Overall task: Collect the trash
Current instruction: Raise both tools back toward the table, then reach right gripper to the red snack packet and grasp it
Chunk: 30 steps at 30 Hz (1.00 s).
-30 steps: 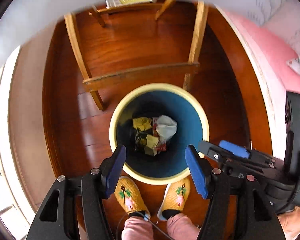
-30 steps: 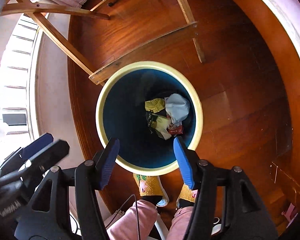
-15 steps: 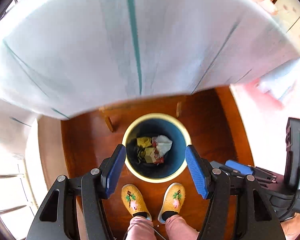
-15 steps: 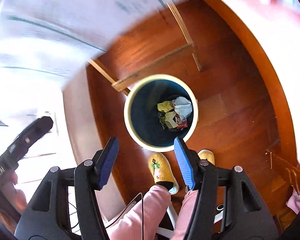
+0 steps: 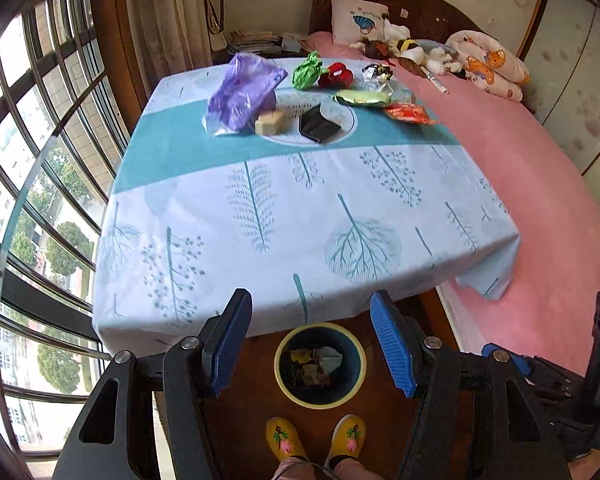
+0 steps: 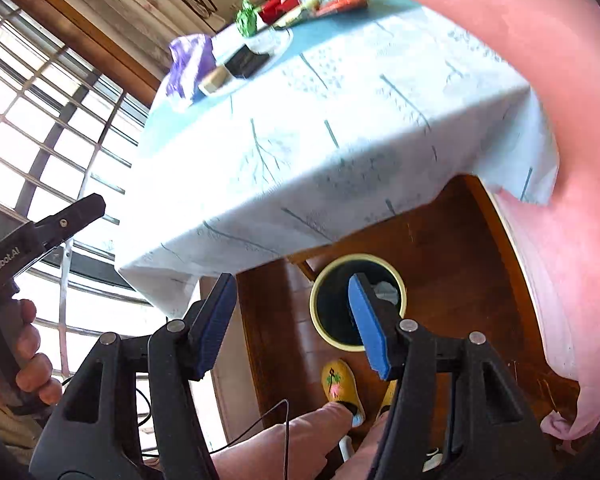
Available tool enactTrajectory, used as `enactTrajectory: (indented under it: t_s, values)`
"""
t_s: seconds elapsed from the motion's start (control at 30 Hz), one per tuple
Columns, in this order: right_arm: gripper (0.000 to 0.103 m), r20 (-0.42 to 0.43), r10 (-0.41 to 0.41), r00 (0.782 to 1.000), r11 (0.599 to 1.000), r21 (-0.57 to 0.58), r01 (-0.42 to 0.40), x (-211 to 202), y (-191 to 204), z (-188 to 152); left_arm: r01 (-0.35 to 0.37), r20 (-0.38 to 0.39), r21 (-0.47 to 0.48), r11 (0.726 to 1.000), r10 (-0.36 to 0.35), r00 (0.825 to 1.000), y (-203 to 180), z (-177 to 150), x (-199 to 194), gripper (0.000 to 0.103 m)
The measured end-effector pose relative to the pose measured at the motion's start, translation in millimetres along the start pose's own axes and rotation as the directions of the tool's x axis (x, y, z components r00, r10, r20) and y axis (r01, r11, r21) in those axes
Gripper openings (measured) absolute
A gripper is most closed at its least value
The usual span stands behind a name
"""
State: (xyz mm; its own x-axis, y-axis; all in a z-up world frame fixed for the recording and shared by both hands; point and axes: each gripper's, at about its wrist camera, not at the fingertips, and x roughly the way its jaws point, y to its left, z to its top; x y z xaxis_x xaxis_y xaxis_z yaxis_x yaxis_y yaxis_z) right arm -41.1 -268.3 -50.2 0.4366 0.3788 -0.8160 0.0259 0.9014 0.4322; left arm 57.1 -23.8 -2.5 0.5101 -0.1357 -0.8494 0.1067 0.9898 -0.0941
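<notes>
A blue bin with a cream rim (image 5: 320, 364) (image 6: 396, 280) stands on the floor under the table's near edge, holding crumpled wrappers (image 5: 314, 364). On the far part of the tablecloth (image 5: 300, 208) lie a purple bag (image 5: 242, 94), a beige block (image 5: 271, 123), a dark packet (image 5: 320, 124), a green wad (image 5: 307, 72), a red wrapper (image 5: 338, 75), a green-yellow packet (image 5: 362, 98) and an orange packet (image 5: 408, 114). My left gripper (image 5: 311, 344) hangs open above the bin, holding nothing. My right gripper (image 6: 292, 324) is open and bare too, raised near the table's edge.
A pink bed (image 5: 540, 184) with a pillow (image 5: 358, 20) and soft toys (image 5: 416, 50) runs along the right. Tall windows (image 5: 28, 152) fill the left. The person's yellow slippers (image 5: 284, 440) stand just before the bin on the wooden floor (image 6: 440, 240).
Both grippers have risen and tilted up from looking straight down into the bin; the tabletop and its trash have come into view. Both stay open and hold nothing.
</notes>
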Motion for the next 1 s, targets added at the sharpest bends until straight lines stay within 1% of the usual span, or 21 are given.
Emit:
enactTrajectory:
  t_s: [0.07,0.1,0.23,0.3,0.4,0.53,0.7,0.77,0.9,1.0]
  values:
    - [0.055,0.05,-0.001,0.999,1.0,0.001,0.001,-17.1,12.1,12.9,-0.026,0.018,0.009,1.0,0.025,1.0,0.9,17.0,-18.6,0.063]
    - [0.055,0.072,0.002,0.997,1.0,0.004,-0.003,-24.5,17.3,20.1,-0.026,0.026,0.007,1.0,0.026,0.999,3.4,26.4,-31.1,0.063]
    - [0.055,0.14,0.006,0.99,1.0,0.011,-0.007,-46.3,35.5,42.2,0.015,0.039,0.001,1.0,-0.015,0.999,12.9,57.9,-57.5,0.063]
    - [0.055,0.162,0.003,0.987,1.0,0.016,-0.005,-52.0,42.7,53.2,0.012,0.068,0.013,1.0,-0.013,0.998,14.9,70.2,-68.8,0.063]
    - [0.055,0.187,-0.012,0.982,0.999,0.033,0.006,-59.0,50.8,69.3,0.009,0.095,0.045,0.999,-0.013,0.995,13.9,88.5,-74.0,0.063]
    - [0.055,0.205,-0.032,0.978,0.998,0.064,0.019,-53.9,53.6,83.6,0.049,0.09,0.092,0.995,-0.058,0.994,11.1,107.4,-70.3,0.063]
    - [0.055,0.205,-0.047,0.978,0.994,0.102,0.027,-41.3,46.9,100.3,0.038,0.079,0.108,0.993,-0.047,0.996,8.3,125.0,-50.8,0.063]
    - [0.055,0.198,-0.047,0.979,0.993,0.118,0.024,-34.3,39.1,110.2,0.046,0.062,0.113,0.993,-0.054,0.997,7.4,134.2,-40.1,0.063]
    - [0.055,0.181,-0.04,0.983,0.987,0.157,0.011,-18.9,17.2,140.6,0.033,0.063,0.105,0.994,-0.04,0.997,0.8,151.3,-14.4,0.063]
    - [0.055,0.157,-0.013,0.987,0.985,0.173,-0.014,-2.5,-4.8,173.6,0.068,0.023,0.079,0.995,-0.07,0.997,-6.5,167.7,8.5,0.063]
